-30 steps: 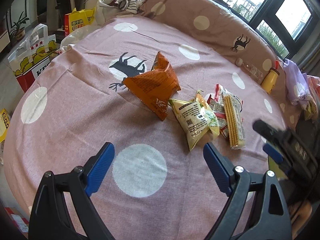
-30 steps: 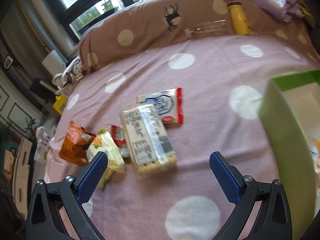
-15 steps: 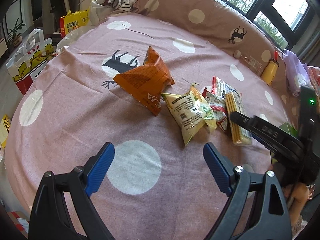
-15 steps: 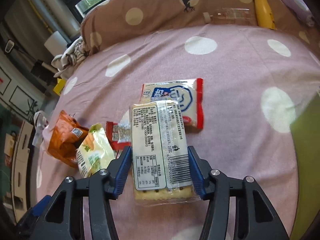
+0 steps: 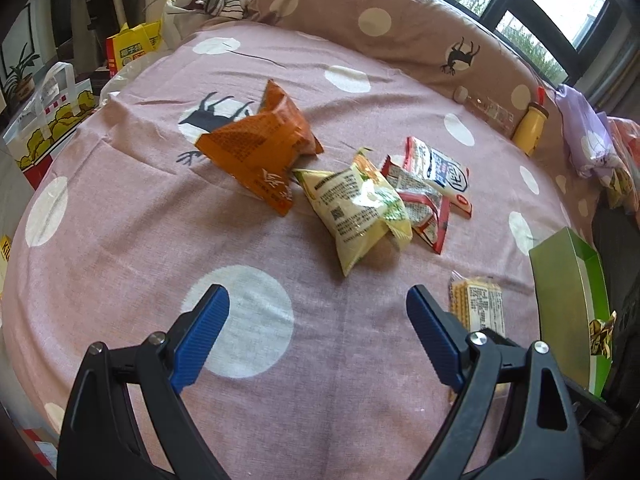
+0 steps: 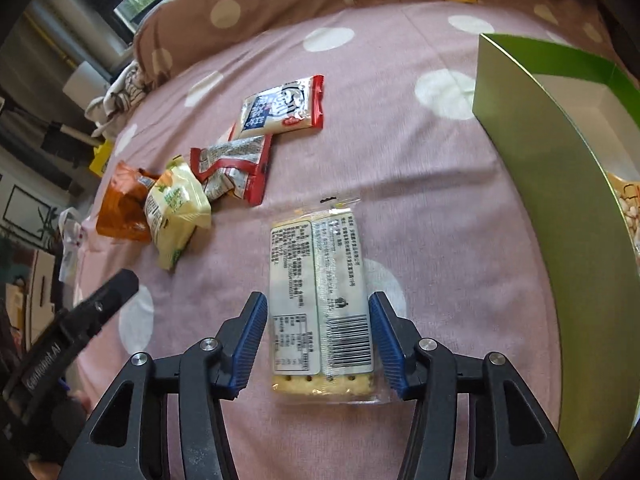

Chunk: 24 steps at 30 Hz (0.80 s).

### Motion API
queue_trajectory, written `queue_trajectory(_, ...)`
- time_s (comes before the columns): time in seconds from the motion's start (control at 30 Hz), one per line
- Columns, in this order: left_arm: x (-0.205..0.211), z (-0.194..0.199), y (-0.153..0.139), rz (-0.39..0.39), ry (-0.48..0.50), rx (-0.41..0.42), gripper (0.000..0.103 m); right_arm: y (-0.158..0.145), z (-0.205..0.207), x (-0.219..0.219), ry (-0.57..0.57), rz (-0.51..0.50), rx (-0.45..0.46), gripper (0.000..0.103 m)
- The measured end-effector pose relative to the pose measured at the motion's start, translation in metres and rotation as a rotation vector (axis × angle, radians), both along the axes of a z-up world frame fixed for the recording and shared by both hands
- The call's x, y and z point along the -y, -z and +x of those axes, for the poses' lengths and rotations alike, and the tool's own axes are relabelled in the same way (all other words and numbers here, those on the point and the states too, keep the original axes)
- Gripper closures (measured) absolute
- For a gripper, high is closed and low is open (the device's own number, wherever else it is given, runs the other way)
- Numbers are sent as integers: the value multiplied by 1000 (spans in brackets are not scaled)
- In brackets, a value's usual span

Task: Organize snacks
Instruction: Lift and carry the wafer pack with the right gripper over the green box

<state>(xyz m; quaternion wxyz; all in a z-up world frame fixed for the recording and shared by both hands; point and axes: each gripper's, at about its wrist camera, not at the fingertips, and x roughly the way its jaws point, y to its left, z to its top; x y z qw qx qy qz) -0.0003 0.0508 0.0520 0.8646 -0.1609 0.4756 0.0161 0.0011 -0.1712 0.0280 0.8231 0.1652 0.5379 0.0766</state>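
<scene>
My right gripper (image 6: 318, 344) is shut on a clear cracker pack (image 6: 320, 300) and holds it over the pink spotted bedcover, left of the green box (image 6: 532, 152). The pack also shows in the left wrist view (image 5: 478, 308), beside the green box (image 5: 560, 280). My left gripper (image 5: 316, 334) is open and empty above the cover. An orange bag (image 5: 264, 148), a yellow-green bag (image 5: 360, 208), a red-edged packet (image 5: 420, 204) and a white-blue packet (image 5: 444, 172) lie in a row ahead of it.
A brown spotted bolster (image 5: 400, 28) runs along the far edge, with a yellow bottle (image 5: 530, 128) and a clear bottle (image 5: 486, 108) against it. Paper bags (image 5: 44, 116) stand on the floor at left. The green box holds a snack bag (image 6: 630, 208).
My right gripper has lifted the cracker pack off the pile and carried it back toward the green box. The white-blue packet beneath is uncovered. My left gripper stays open.
</scene>
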Motion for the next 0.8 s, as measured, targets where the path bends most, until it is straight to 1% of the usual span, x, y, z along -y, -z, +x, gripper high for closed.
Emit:
queue_trajectory(0.03, 2, 0, 1, -2, 9, -2, 13, -1, 0, 5, 8, 31, 2, 44)
queue_trajectory(0.07, 4, 1, 1, -5, 17, -5, 13, -3, -1, 11, 20, 60, 7, 36)
queue_trajectory(0.1, 6, 1, 2, -10, 24, -7, 13, -5, -3, 17, 37, 82, 18, 31)
queue_trajectory(0.13, 8, 1, 2, -15, 31, -7, 13, -8, -5, 22, 55, 98, 34, 30)
queue_trajectory(0.23, 18, 0, 2, -45, 68, -4, 14, -16, -9, 36, 98, 153, 80, 30)
queue_trajectory(0.37, 44, 0, 5, -90, 169, -6, 16, -15, -9, 45, 105, 251, 90, 30)
queue_trajectory(0.47, 63, 2, 10, -158, 260, -22, 22, -11, -7, 42, 96, 261, 75, 30)
queue_trajectory(0.53, 74, 2, 13, -170, 294, -32, 30, -8, -6, 40, 87, 271, 62, 32)
queue_trajectory(0.6, 82, 1, 15, -161, 315, -40, 34, -6, -5, 38, 75, 274, 53, 35)
queue_trajectory(0.67, 86, 2, 18, -170, 328, -45, 37, -2, -3, 35, 66, 263, 41, 38)
queue_trajectory(0.8, 90, 7, 24, -204, 339, -68, 51, 11, 3, 30, 48, 292, -14, 40)
